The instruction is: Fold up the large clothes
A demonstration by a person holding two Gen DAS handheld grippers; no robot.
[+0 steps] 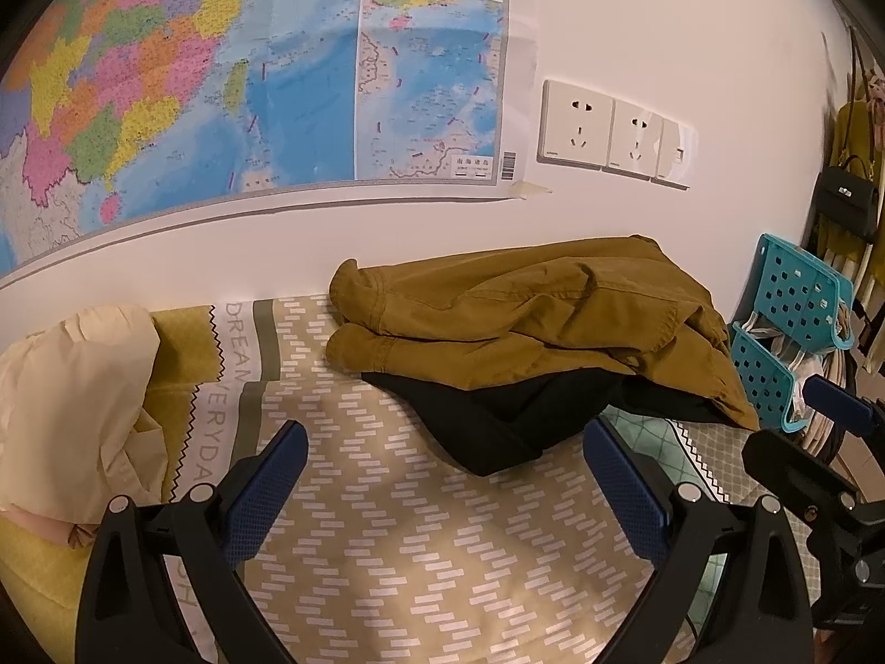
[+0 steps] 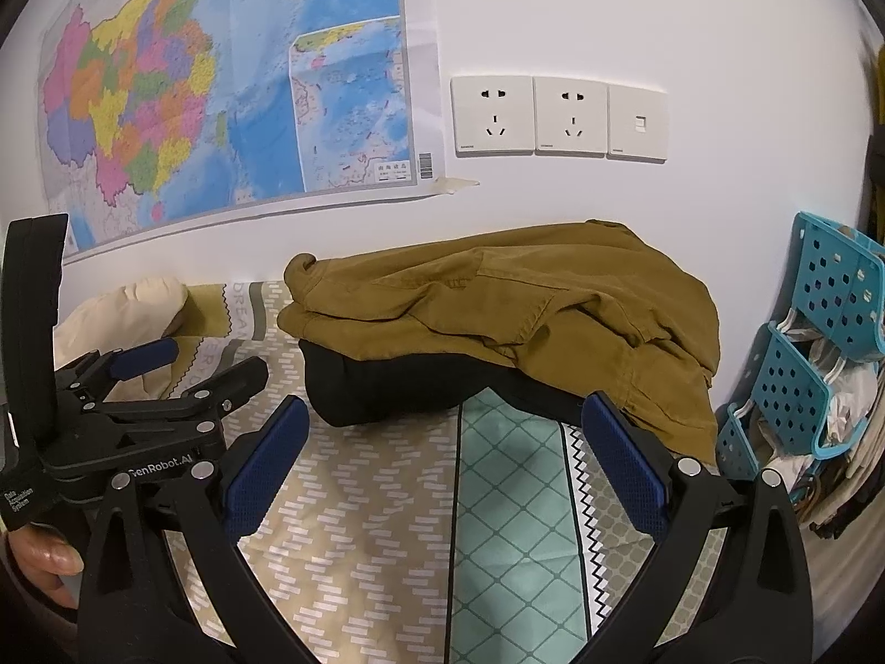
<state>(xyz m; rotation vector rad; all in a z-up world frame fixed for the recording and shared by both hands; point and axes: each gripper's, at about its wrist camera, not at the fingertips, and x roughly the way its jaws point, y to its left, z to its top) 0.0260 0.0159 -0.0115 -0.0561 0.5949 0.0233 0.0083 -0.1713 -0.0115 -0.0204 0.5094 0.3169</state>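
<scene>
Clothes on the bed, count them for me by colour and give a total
Mustard-brown jacket: 1
Black garment under it: 1
Cream garment at the bed's left end: 1
Total: 3

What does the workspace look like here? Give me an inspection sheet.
Surface: bedspread, patterned, mostly bare near the grippers.
Job's things: mustard jacket lying crumpled on a black garment by the wall.
Clutter: cream cloth at the left.
Grippers: left gripper and right gripper both open, holding nothing.
Cables: nothing seen.
Surroundings: wall map, wall sockets, blue perforated rack at the right.
</scene>
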